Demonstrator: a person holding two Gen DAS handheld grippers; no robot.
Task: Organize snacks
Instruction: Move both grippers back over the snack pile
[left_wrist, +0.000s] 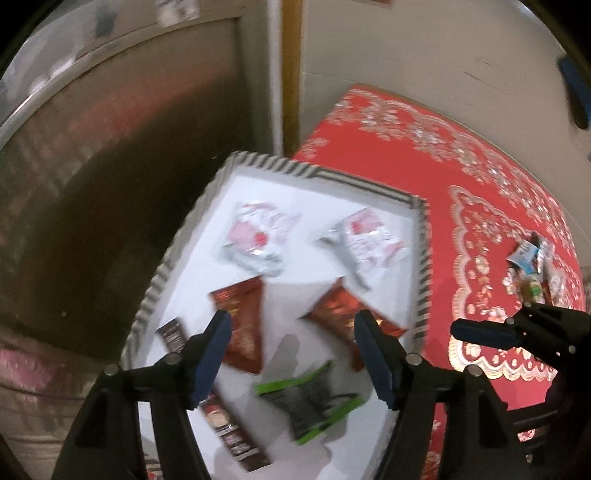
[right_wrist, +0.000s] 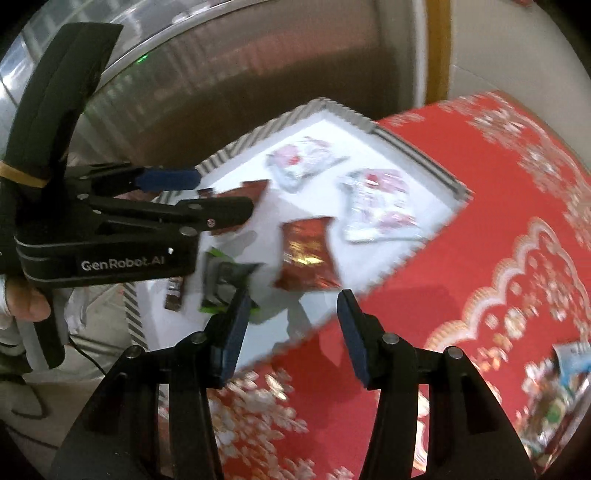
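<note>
Snack packets lie flat in the striped-rim tray (left_wrist: 177, 254): two white-red (left_wrist: 255, 236), two dark red (left_wrist: 242, 325), one green-black (left_wrist: 310, 402). The tray rests on the red-clothed counter (left_wrist: 406, 162). Left gripper (left_wrist: 291, 354) and right gripper (right_wrist: 291, 332) hover open, empty.

Packets (left_wrist: 255, 236) crowd tray (left_wrist: 421, 258) (cloth (left_wrist: 388, 162) bare).

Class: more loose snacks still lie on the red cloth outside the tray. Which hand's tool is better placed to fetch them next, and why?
Right. The right tool is open, empty and over the red cloth, nearer the loose snacks. The left tool, also open and empty, hangs over the tray.
</note>
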